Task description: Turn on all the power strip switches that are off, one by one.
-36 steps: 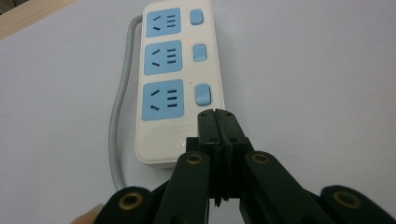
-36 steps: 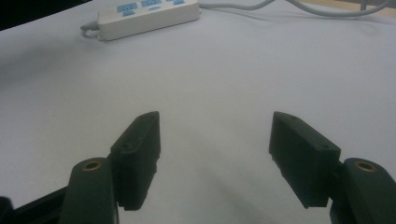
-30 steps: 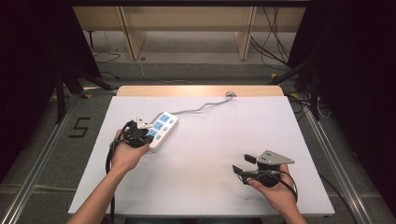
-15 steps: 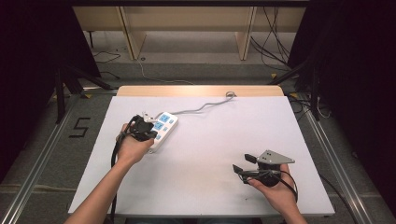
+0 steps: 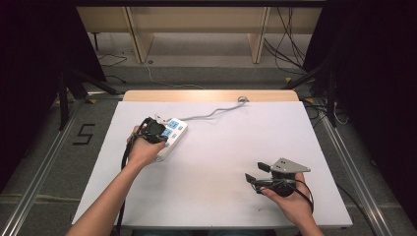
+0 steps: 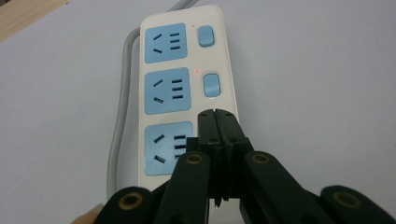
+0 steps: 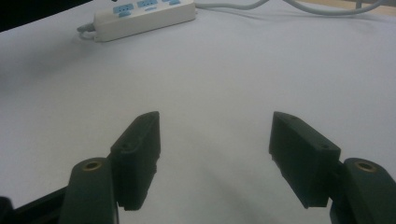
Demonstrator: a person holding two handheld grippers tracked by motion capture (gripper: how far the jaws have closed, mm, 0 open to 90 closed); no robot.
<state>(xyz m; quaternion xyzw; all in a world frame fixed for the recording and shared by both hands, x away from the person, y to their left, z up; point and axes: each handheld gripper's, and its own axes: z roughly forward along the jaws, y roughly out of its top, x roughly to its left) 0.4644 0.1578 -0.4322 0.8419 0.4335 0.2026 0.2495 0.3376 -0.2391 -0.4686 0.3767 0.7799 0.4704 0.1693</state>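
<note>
A white plastic power strip with three blue socket faces and blue rocker switches (image 6: 184,88) lies on the left half of the white-covered table (image 5: 226,147), its long axis running diagonally from the person's near left toward the far middle, where its grey cable (image 5: 211,114) trails off to the table's back edge. In the left gripper view the strip runs straight away from the camera, sockets in a column with a switch beside each of the two farther ones. The left gripper (image 6: 217,116) is directly over the strip's near end, its two black jaws pressed together with nothing between them, their joined tip sitting just beside the nearest socket, about where that socket's own switch would be; whether the tip touches the strip cannot be told. I judge a press on that switch to be the likely move. The right gripper (image 5: 258,173) rests well apart near the table's right front, jaws spread wide and empty, pointing across toward the strip.
</note>
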